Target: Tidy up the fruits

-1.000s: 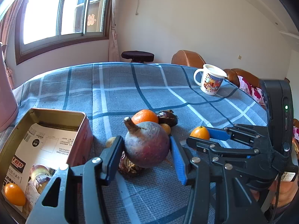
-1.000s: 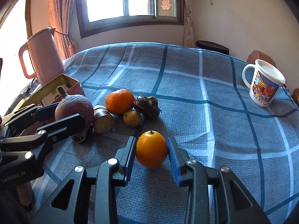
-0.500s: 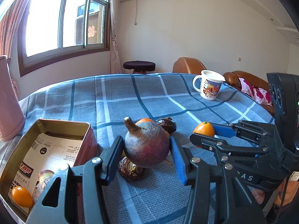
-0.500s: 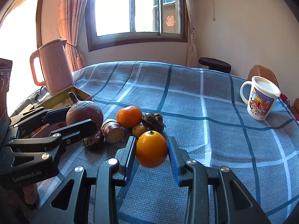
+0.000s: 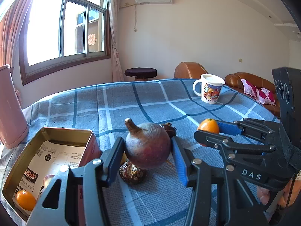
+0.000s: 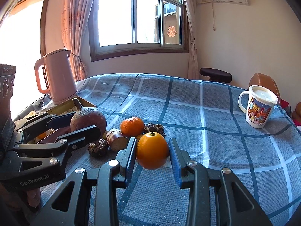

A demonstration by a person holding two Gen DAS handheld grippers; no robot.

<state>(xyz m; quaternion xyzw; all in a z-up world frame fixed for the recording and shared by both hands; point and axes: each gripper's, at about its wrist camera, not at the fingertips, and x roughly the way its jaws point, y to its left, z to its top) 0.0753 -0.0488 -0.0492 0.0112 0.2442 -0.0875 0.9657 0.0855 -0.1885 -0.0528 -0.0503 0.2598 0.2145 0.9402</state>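
Fruits are the subject here, and two are in hand above the blue plaid surface (image 5: 143,101). We hold the purple round fruit (image 5: 148,146), stem up and tilted toward the upper left, clenched in the left gripper (image 5: 147,157) at centre frame of the left view. The right gripper (image 6: 152,150) is clamped on the orange citrus (image 6: 152,150) at centre frame of the right view, both blue pads pressing its sides. The open tin box (image 5: 56,131) sits at lower left of the left view, just beside the purple fruit, with a small orange fruit (image 5: 26,200) already in its lower corner. A mandarin (image 6: 132,126), a cut brown piece (image 6: 115,140) and dark wrinkled fruits (image 6: 98,146) lie in a cluster on the cloth. To do this step well, we should, in our judgement, carry each fruit across at a height that clears the tin's rim, keep grip pressure constant since both fruits are round and may roll out of the pads, and release only once the fruit is low inside the tin. We also advise moving one gripper at a time, as they sit near each other. Against the earlier frames, both fruits now stand higher over the cluster, more of the wall and window shows, and the grips look unchanged.
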